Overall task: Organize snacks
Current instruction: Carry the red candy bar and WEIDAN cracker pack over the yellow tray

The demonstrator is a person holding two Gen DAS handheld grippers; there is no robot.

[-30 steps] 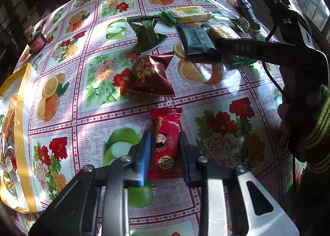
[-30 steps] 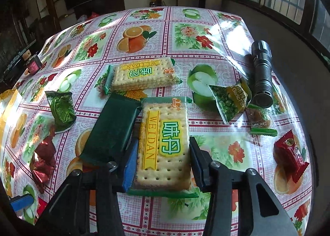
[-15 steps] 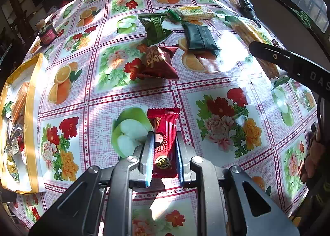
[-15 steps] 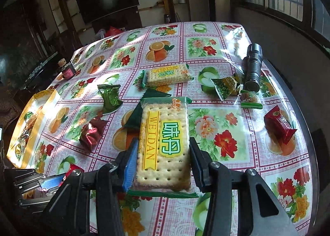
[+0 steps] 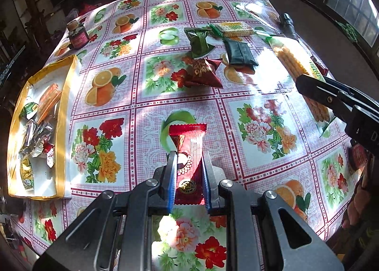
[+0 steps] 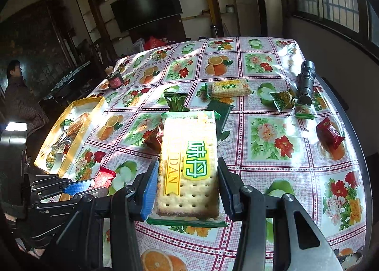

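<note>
Left wrist view looks down on a worktop [image 5: 132,109] covered in a cloth printed with fruit and flowers. The left claw [image 5: 188,177] pinches a red snack packet [image 5: 189,152] by its long sides, blue pads pressed against it, the packet clear of the cloth. To the left lies a yellow-rimmed box [image 5: 62,114] holding several wrapped snacks. Farther up the cloth sit a dark red pyramid packet [image 5: 203,73], a green wrapped snack [image 5: 199,42], a dark green packet [image 5: 240,54] and a cracker pack [image 5: 234,29], near one another but each separate. A small jar [image 5: 78,36] stands near the far left edge, and a black torch [image 5: 289,25] lies at the far right.

From the right wrist view, the right claw [image 6: 188,186] grips a large cracker packet [image 6: 189,164] across its width, held up above the worktop, its green end seam hanging below the pads. The left claw shows at the lower left with the red packet between its fingers. A red wrapped snack [image 6: 329,135] lies alone at the right, and a green-and-yellow pouch [image 6: 283,100] rests just beside the torch. A person [image 6: 19,102] stands in the dim room at the far left.
</note>
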